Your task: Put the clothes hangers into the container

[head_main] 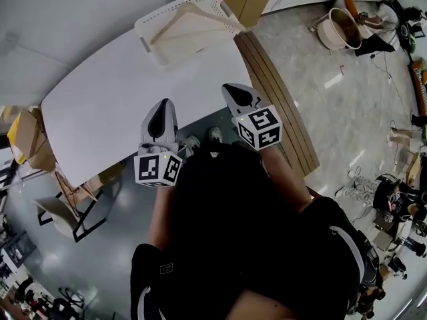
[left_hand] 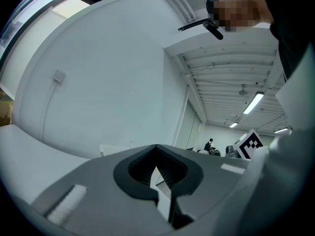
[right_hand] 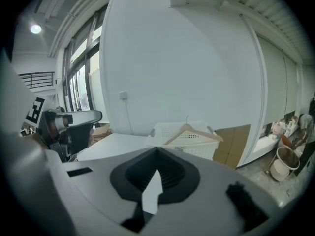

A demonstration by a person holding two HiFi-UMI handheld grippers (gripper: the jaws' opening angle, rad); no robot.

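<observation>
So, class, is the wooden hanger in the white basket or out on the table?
In. The wooden hanger rests within the white basket's rim, with no part lying on the table.

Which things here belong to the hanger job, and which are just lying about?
Job: wooden hanger, white basket, left gripper, right gripper, both shut and empty.
Lying about: chair, beige basin on the floor.
</observation>
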